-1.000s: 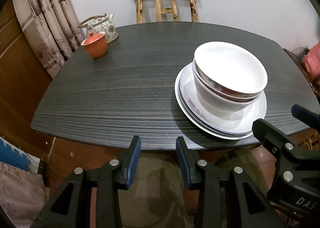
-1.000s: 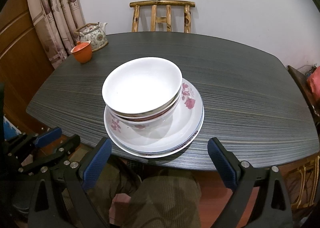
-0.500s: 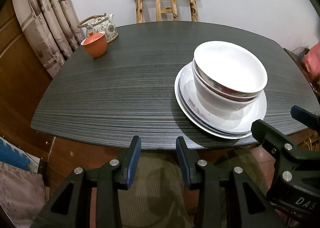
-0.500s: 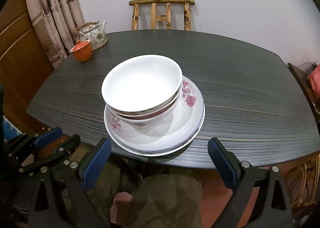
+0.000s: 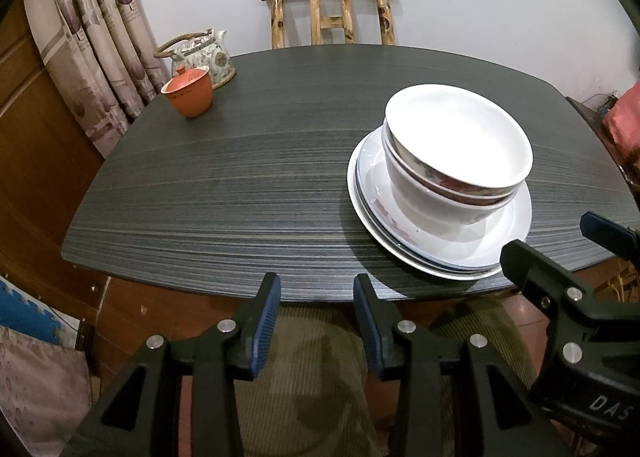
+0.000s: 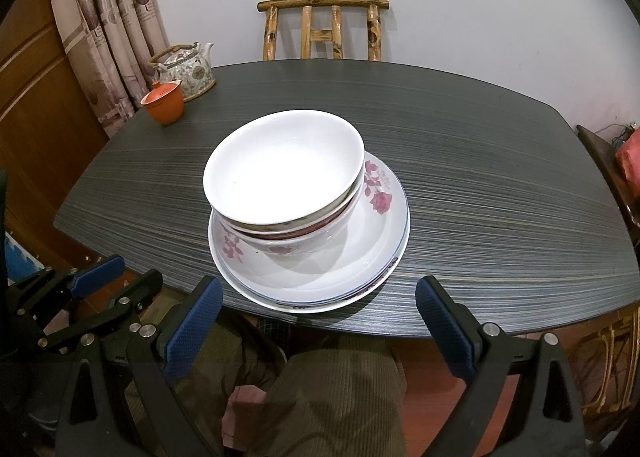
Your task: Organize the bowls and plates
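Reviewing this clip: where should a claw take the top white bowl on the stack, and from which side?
Probably by the rim of the top white bowl, one finger inside and one outside, at its near edge. It sits nested in the bowl beneath, so only the rim and upper wall are exposed. The right claw, open and empty at the near table edge, faces that side.

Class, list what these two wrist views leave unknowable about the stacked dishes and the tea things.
- Number of plates: both views, only thin rim edges show beneath the top one.
- Lower bowls: both views, insides covered by the top bowl.
- Teapot: base hidden behind the orange cup.
- Cup contents: lid hides them.
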The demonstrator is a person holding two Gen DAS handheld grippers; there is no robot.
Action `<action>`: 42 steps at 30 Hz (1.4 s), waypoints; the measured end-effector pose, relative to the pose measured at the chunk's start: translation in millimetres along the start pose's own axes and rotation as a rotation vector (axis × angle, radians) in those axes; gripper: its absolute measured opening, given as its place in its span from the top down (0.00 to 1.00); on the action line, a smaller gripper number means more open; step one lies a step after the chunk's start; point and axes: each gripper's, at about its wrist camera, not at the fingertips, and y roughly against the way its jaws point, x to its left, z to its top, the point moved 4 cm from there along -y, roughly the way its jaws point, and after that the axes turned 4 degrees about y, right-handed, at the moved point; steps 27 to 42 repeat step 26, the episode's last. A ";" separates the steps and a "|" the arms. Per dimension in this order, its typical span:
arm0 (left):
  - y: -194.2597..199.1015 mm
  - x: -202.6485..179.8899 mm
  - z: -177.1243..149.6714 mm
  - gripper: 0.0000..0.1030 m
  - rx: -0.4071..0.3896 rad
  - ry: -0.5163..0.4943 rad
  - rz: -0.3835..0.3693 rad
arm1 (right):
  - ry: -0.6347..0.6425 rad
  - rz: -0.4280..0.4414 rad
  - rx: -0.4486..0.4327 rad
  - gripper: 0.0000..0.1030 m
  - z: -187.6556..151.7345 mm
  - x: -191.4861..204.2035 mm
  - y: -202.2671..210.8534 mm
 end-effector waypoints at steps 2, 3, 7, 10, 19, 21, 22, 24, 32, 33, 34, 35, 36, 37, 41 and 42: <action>-1.0 0.2 0.3 0.63 0.002 0.000 0.000 | -0.002 0.002 0.001 0.07 -0.7 1.0 0.1; -1.3 -0.2 0.3 0.63 0.004 0.000 -0.003 | -0.002 0.001 0.000 0.07 -0.6 1.0 0.1; -0.6 -1.2 0.6 0.63 0.009 -0.008 -0.007 | -0.002 0.001 0.000 0.07 -1.0 2.7 -0.3; -0.7 -1.9 2.3 0.63 0.009 -0.008 -0.019 | -0.003 0.001 -0.001 0.07 -1.0 3.6 0.0; -0.3 -2.3 2.5 0.62 -0.004 -0.016 -0.037 | -0.007 0.004 -0.002 0.07 -0.9 4.6 -0.3; -0.5 -1.8 2.4 0.61 -0.006 -0.014 -0.035 | -0.007 0.002 -0.002 0.07 -0.7 3.8 -0.1; -1.1 -1.3 2.7 0.61 -0.004 -0.013 -0.036 | -0.009 0.003 -0.001 0.07 -0.8 4.1 -0.3; -0.8 -0.8 3.3 0.61 -0.007 -0.011 -0.034 | -0.008 0.002 -0.003 0.07 -0.6 3.5 0.1; -1.3 -0.9 3.5 0.61 -0.003 -0.010 -0.031 | -0.013 0.005 -0.002 0.07 -1.0 4.0 0.1; -1.3 -0.9 3.5 0.61 -0.003 -0.010 -0.031 | -0.013 0.005 -0.002 0.07 -1.0 4.0 0.1; -1.3 -0.9 3.5 0.61 -0.003 -0.010 -0.031 | -0.013 0.005 -0.002 0.07 -1.0 4.0 0.1; -1.3 -0.9 3.5 0.61 -0.003 -0.010 -0.031 | -0.013 0.005 -0.002 0.07 -1.0 4.0 0.1; -1.3 -0.9 3.5 0.61 -0.003 -0.010 -0.031 | -0.013 0.005 -0.002 0.07 -1.0 4.0 0.1; -1.3 -0.9 3.5 0.61 -0.003 -0.010 -0.031 | -0.013 0.005 -0.002 0.07 -1.0 4.0 0.1; -1.3 -0.9 3.5 0.61 -0.003 -0.010 -0.031 | -0.013 0.005 -0.002 0.07 -1.0 4.0 0.1; -1.3 -0.9 3.5 0.61 -0.003 -0.010 -0.031 | -0.013 0.005 -0.002 0.07 -1.0 4.0 0.1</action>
